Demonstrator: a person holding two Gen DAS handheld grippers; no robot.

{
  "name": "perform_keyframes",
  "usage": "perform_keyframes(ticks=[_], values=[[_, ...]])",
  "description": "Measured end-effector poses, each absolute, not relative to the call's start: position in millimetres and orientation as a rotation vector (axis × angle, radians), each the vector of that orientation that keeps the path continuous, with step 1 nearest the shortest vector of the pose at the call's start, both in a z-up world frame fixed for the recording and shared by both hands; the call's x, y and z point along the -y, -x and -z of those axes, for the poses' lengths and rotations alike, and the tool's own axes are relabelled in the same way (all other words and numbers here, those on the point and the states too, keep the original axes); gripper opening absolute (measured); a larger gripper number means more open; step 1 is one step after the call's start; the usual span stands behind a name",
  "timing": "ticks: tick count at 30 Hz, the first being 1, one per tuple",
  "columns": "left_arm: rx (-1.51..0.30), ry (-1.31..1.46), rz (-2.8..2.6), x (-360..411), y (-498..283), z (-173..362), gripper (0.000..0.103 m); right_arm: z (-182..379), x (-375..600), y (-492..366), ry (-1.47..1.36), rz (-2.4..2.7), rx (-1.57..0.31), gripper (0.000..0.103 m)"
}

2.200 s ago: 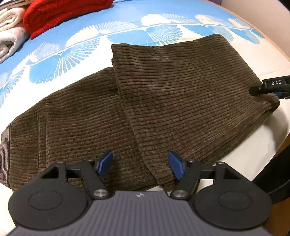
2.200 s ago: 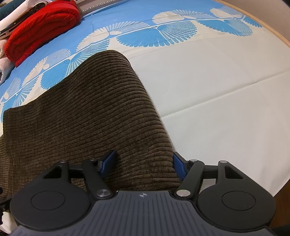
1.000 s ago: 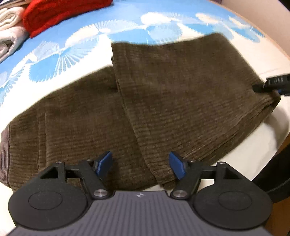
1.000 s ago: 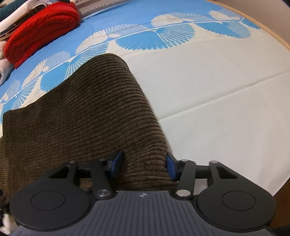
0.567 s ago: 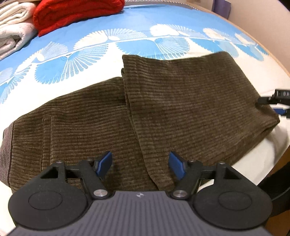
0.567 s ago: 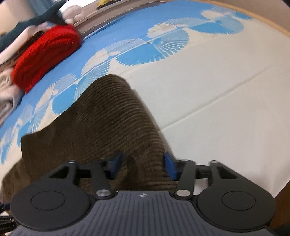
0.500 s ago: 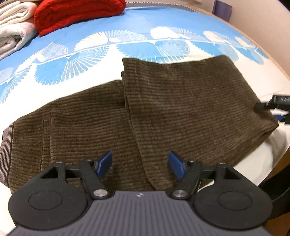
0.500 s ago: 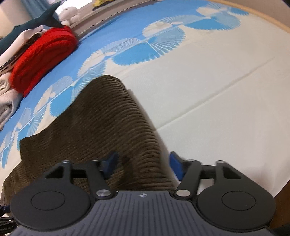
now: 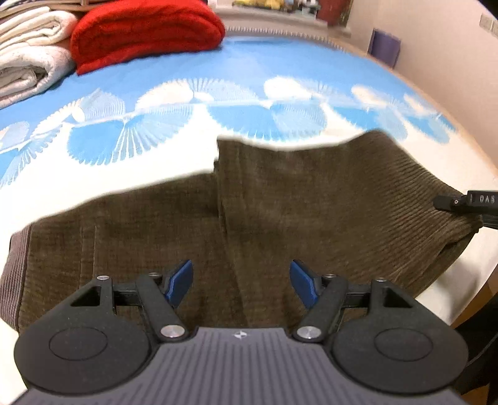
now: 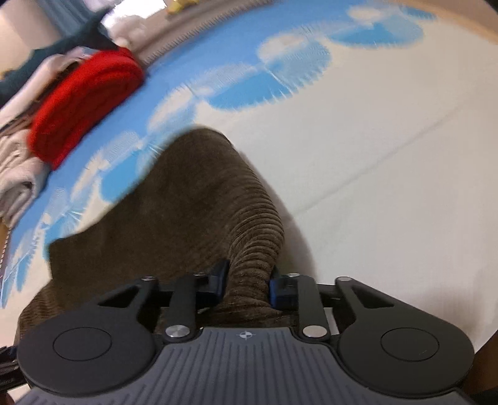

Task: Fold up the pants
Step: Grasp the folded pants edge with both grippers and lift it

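- Brown ribbed corduroy pants [image 9: 311,199]: lying across the near part of the bed, already folded once, the leg portion doubled over the upper half so that a layer edge runs down the middle of the cloth. The paler ribbed waistband [image 9: 15,268] sits at the left end in the left wrist view.
- Right gripper [image 10: 249,283], black with blue pads: its jaws have just been closing and now pinch a gathered ridge of the pants at the fold end. The cloth bunches into tight wrinkles between the pads and rises off the sheet toward them. In the left wrist view the tip of this gripper [image 9: 467,202] appears at the far right end of the pants.
- Left gripper [image 9: 241,283], same make: jaws spread wide, nothing pressed between the pads. It hangs over the near edge of the pants, roughly where the layer edge meets that border; whether the tips touch the cloth cannot be told.
- White bedsheet with blue fan-shaped print [image 9: 193,102]: covers the bed under the pants; plain white in the part beside the right gripper.
- Folded red knitted blanket [image 9: 143,28]: at the far end of the bed, well apart from the pants.
- Rolled white towels [image 9: 28,62]: just left of the red blanket.
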State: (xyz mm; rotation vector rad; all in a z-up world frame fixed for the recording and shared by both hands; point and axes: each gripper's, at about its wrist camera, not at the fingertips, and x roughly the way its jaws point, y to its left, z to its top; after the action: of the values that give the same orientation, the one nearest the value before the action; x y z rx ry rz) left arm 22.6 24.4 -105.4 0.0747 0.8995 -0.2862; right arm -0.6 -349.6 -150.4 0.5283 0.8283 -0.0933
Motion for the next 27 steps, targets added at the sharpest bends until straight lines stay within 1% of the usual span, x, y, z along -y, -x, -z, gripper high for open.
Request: perform_keyframes(ticks=[3, 6, 7, 9, 10, 11, 15, 16, 17, 18, 19, 20, 21, 22, 23, 26, 27], values=[[-0.871, 0.017, 0.376, -28.9, -31.8, 74.1, 0.075, 114.8, 318.9, 10.6, -0.372, -0.008, -0.689, 0.02], [-0.837, 0.109, 0.496, -30.0, -51.8, 31.6, 0.082, 84.6, 277.0, 22.0, -0.184, -0.152, -0.554, 0.019], [-0.838, 0.137, 0.54, -28.1, -62.0, 18.8, 0.086, 77.6, 262.5, 25.9, -0.123, -0.199, -0.522, 0.019], [-0.876, 0.178, 0.628, -21.3, -83.0, 5.3, 0.088, 66.8, 232.3, 34.6, -0.019, -0.295, -0.467, 0.019], [-0.907, 0.194, 0.668, -17.2, -92.6, 4.9, 0.091, 63.1, 220.6, 38.0, 0.02, -0.333, -0.447, 0.019], [-0.951, 0.217, 0.712, -12.0, -104.2, 8.9, 0.096, 59.7, 207.4, 40.9, 0.066, -0.376, -0.425, 0.019], [-1.101, 0.278, 0.72, -1.2, -130.6, 48.5, 0.098, 53.9, 166.2, 51.3, 0.185, -0.521, -0.391, 0.018], [-1.12, 0.264, 0.694, -0.5, -133.2, 55.2, 0.094, 54.1, 157.4, 53.0, 0.212, -0.548, -0.389, 0.018], [-1.146, 0.236, 0.641, 0.3, -137.9, 61.7, 0.083, 54.6, 149.6, 52.5, 0.236, -0.566, -0.39, 0.018], [-1.162, 0.225, 0.596, -0.2, -143.0, 66.0, 0.077, 56.0, 142.4, 51.5, 0.253, -0.581, -0.396, 0.018], [-1.18, 0.22, 0.551, -2.2, -147.9, 71.1, 0.065, 57.4, 136.7, 50.6, 0.265, -0.595, -0.402, 0.018], [-1.19, 0.219, 0.521, -4.9, -152.1, 75.5, 0.05, 58.1, 132.4, 49.1, 0.276, -0.602, -0.407, 0.018], [-1.197, 0.214, 0.5, -7.5, -154.5, 78.2, 0.041, 57.8, 129.0, 50.7, 0.283, -0.605, -0.411, 0.018], [-1.202, 0.202, 0.489, -9.1, -157.2, 78.2, 0.03, 58.2, 126.5, 48.2, 0.288, -0.606, -0.42, 0.018], [-1.198, 0.179, 0.483, -8.9, -156.1, 77.2, 0.024, 58.6, 124.6, 45.5, 0.29, -0.606, -0.433, 0.018], [-1.145, 0.11, 0.491, -12.6, -147.8, 66.4, 0.021, 57.5, 118.3, 42.9, 0.302, -0.623, -0.447, 0.022], [-1.128, 0.093, 0.494, -15.6, -143.9, 62.4, 0.021, 55.4, 113.5, 41.9, 0.296, -0.632, -0.448, 0.025]])
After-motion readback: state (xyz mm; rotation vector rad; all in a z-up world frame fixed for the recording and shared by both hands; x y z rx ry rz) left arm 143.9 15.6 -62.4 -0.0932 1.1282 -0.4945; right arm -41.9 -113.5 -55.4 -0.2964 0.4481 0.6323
